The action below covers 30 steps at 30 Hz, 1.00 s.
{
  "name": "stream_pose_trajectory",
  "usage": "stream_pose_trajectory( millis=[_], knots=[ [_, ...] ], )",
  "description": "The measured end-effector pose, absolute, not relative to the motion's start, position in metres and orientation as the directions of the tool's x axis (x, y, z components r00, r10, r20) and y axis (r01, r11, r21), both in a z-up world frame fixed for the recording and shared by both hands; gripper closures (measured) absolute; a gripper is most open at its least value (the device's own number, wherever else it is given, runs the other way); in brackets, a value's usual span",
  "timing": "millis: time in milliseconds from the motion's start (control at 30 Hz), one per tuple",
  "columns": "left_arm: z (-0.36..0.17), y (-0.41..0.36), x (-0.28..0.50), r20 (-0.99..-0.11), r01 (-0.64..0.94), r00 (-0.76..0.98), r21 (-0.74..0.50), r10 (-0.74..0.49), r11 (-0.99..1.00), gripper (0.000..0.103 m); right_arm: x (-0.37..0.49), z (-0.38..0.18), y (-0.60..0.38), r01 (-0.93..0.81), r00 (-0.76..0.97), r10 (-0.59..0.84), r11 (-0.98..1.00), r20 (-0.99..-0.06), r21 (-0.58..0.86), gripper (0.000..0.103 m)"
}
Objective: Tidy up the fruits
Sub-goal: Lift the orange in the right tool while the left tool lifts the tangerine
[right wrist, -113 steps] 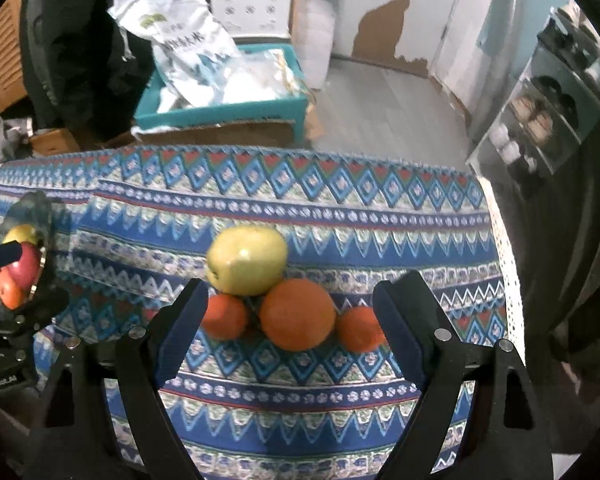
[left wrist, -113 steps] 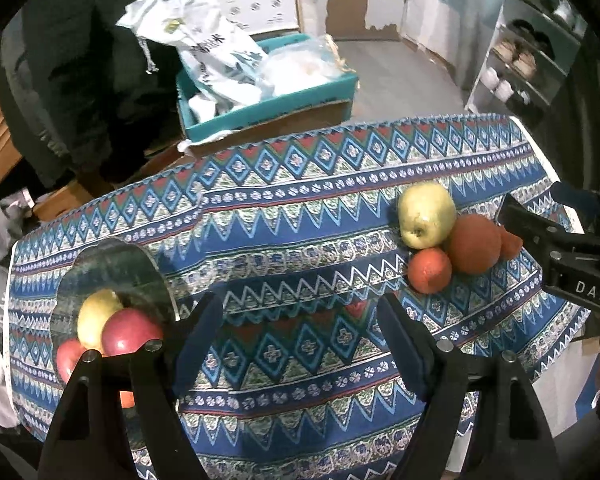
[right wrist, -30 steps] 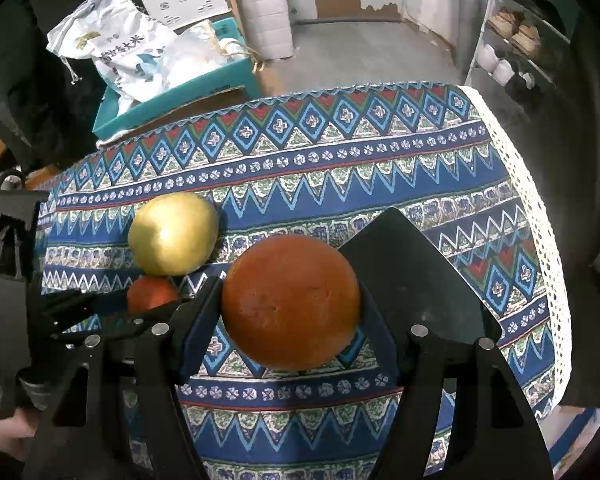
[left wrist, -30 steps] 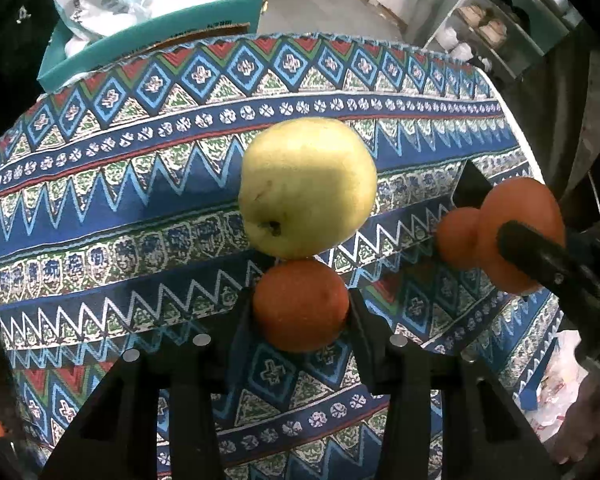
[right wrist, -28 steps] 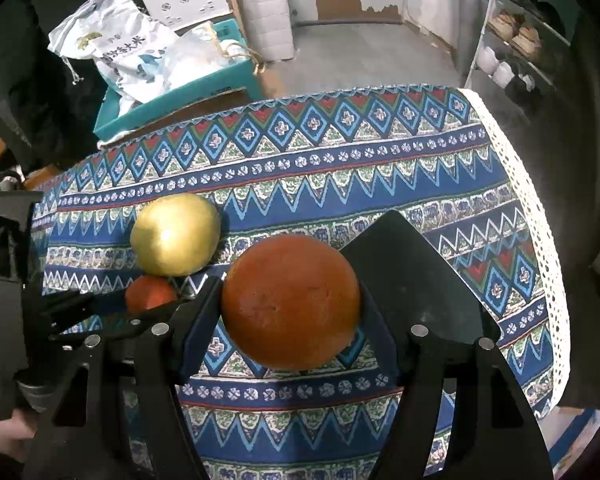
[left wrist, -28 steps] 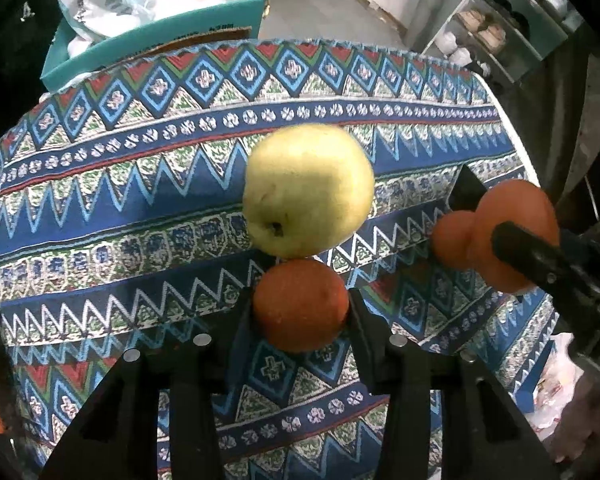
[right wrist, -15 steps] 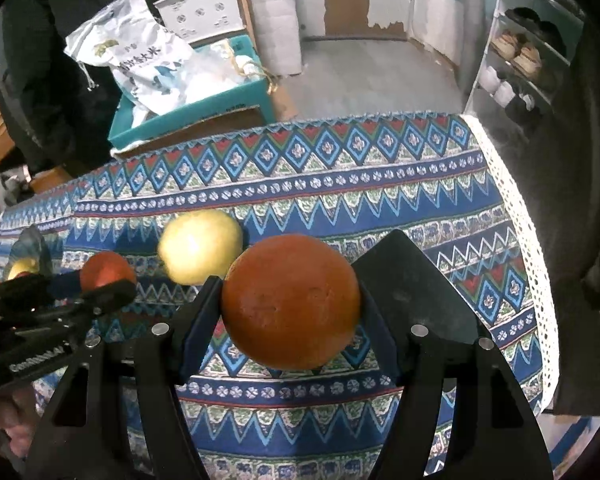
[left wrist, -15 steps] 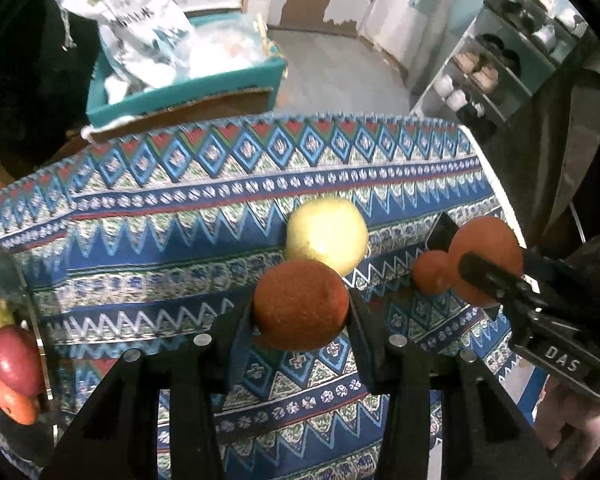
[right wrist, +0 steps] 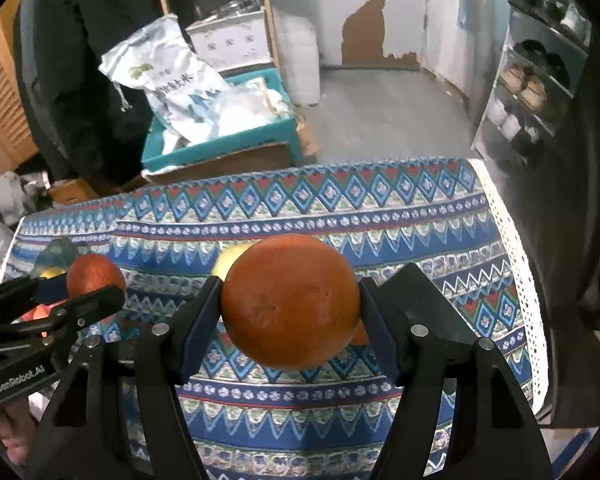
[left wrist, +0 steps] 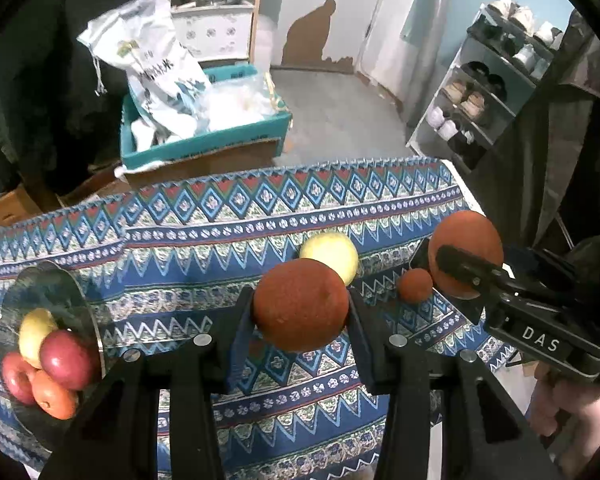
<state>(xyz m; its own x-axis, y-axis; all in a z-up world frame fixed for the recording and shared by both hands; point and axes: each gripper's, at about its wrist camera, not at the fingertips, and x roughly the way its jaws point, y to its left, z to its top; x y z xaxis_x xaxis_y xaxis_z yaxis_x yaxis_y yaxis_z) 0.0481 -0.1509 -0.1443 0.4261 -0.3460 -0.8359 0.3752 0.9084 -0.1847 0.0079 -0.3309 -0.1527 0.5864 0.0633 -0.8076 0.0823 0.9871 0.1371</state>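
Oranges first: my left gripper (left wrist: 300, 312) is clamped on a small orange (left wrist: 301, 305), both pads pressed to its sides, fruit held clear above the patterned tablecloth (left wrist: 204, 240). My right gripper (right wrist: 290, 308) is closed the same way on a larger orange (right wrist: 290, 301), which fills the gap between the fingers and is likewise lifted off the cloth. Loose fruit on the cloth, right part of the table: one yellow apple (left wrist: 334, 254), partly hidden behind the small orange in the left view and nearly all covered by the larger orange in the right view; one small tangerine (left wrist: 415, 285) just beside the right gripper's finger, only a sliver of it showing in the right view. Left end of the table: glass bowl (left wrist: 66, 292) holding four pieces that I can count, namely one yellow apple, two red apples (left wrist: 66, 359) and one orange-coloured fruit at the bottom; more may lie underneath, cannot tell. Beyond the far table edge: one teal box (left wrist: 204, 144) with a printed white sack (left wrist: 156, 68) leaning in it, and a shoe rack (left wrist: 480, 96) at far right, partly cut off.
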Motion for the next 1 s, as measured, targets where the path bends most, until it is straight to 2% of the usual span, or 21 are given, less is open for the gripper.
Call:
stream_pose_trajectory(
  millis=[433, 1000],
  knots=[
    [-0.121, -0.112, 0.038, -0.809, 0.340, 0.467, -0.208, -0.356, 0.917, 0.058, 0.008, -0.119, -0.294, 0.009, 0.633, 0.104, 0.990, -0.767, 0.142, 0.035],
    [-0.110, -0.050, 0.040, -0.789, 0.253, 0.523, -0.217, -0.322, 0.943, 0.058, 0.027, -0.101, -0.229, -0.095, 0.634, 0.169, 0.985, -0.755, 0.141, 0.035]
  ],
)
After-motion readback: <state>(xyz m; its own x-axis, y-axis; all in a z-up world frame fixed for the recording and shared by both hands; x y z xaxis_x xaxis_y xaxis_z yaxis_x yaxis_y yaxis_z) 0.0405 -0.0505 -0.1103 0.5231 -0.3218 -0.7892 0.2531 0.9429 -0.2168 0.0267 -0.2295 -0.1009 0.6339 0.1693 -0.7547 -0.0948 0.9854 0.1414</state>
